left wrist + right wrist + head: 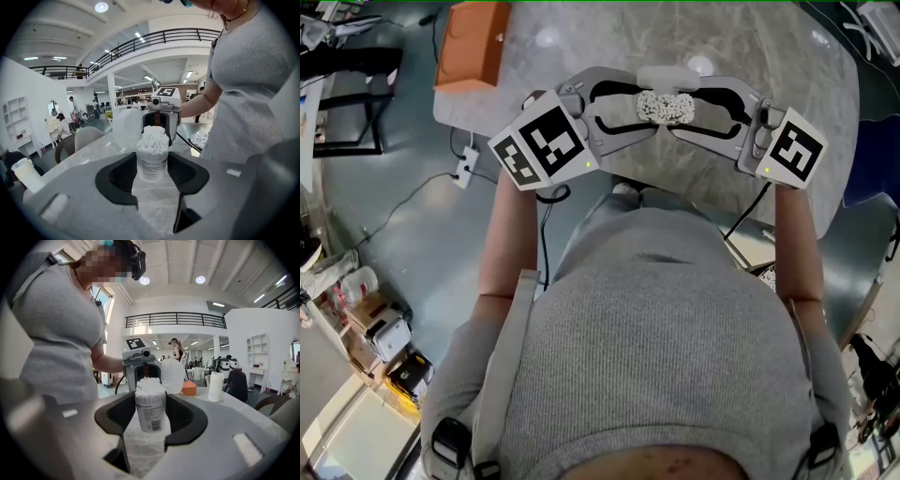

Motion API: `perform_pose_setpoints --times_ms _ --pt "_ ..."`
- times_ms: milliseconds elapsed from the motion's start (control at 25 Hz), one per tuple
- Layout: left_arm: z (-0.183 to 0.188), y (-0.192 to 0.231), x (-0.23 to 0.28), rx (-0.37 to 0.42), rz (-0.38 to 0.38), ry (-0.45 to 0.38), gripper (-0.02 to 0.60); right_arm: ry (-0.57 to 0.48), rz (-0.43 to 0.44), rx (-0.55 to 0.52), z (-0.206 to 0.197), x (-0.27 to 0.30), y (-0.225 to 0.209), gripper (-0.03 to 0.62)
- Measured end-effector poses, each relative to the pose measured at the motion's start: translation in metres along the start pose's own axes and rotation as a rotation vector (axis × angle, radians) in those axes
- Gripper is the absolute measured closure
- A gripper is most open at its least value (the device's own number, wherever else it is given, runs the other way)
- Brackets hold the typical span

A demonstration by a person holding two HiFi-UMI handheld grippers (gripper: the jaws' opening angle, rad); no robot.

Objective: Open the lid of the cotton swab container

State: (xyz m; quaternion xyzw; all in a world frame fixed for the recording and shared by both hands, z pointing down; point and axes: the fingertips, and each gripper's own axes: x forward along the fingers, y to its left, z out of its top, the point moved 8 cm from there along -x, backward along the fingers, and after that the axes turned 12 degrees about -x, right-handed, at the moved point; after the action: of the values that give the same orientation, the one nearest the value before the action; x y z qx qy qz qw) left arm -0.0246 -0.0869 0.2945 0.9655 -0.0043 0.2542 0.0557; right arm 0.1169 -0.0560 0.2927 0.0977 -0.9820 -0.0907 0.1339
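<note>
The cotton swab container (664, 106) stands on the marble table (769, 56), packed with white swabs. Its white lid (667, 75) is flipped open and stands up behind the rim. The two grippers face each other across it. My left gripper (649, 109) comes in from the left, and its pads press the clear body (152, 164) on both sides. From the right comes my right gripper (680, 111), whose pads also touch the container (150, 411). The open lid (126, 129) shows beside the swabs, and the lid (177, 376) also shows in the right gripper view.
An orange box (472, 42) lies at the table's far left edge, and a white bottle (215, 386) stands on the table beyond the container. A power strip (466, 167) and its cables lie on the floor at the left. The person stands against the near table edge.
</note>
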Motion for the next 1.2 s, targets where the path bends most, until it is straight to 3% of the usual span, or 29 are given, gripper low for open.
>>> perform_pose_setpoints --times_ms 1200 --pt "-0.047 0.035 0.041 -0.072 0.001 0.100 0.377 0.087 0.012 0.044 -0.063 0.017 -0.016 0.391"
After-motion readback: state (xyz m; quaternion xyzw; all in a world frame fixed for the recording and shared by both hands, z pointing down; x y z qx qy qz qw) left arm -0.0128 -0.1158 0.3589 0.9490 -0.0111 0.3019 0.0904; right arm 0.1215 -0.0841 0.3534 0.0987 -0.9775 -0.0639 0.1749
